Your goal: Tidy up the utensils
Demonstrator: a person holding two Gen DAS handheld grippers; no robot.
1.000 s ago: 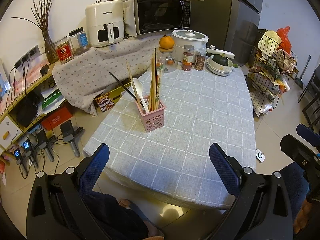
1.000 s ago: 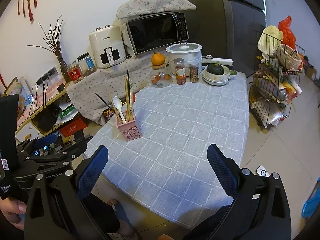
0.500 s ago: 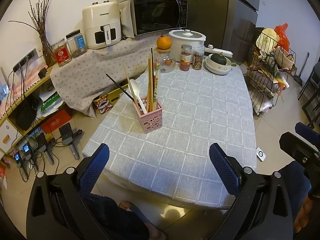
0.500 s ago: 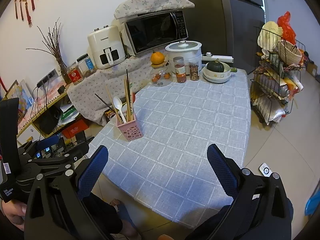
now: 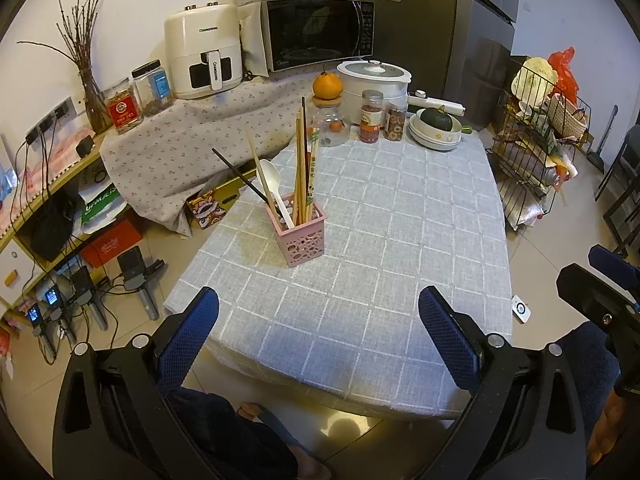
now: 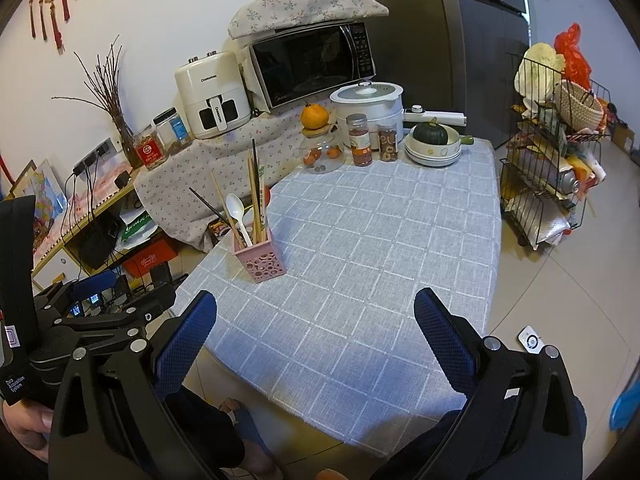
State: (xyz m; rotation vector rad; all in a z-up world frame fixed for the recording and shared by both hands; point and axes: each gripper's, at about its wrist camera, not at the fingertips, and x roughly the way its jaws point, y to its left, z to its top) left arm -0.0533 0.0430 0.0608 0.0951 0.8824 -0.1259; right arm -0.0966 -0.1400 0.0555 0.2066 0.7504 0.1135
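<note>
A pink perforated utensil holder [image 5: 301,236] [image 6: 261,258] stands on the grey checked tablecloth [image 5: 384,240] near its left edge. Inside it stand several wooden chopsticks [image 5: 302,168], a black chopstick leaning left [image 5: 240,178] and a white plastic spoon [image 5: 274,188] [image 6: 237,210]. My left gripper [image 5: 318,334] hangs open over the table's near edge, well short of the holder, with nothing between its blue pads. Equally empty and open, my right gripper [image 6: 316,334] hovers above the near edge, to the right of the holder.
At the table's far end are a glass jar [image 5: 330,128] topped by an orange, two spice jars [image 5: 371,116], stacked bowls with a green squash [image 5: 436,130] and a rice cooker [image 5: 374,80]. A wire rack [image 5: 536,152] stands to the right, a cloth-covered shelf with appliances to the left.
Both grippers have drawn back slightly and tilted, so the table and holder sit a little farther and lower in view. Nothing on the table has moved.
</note>
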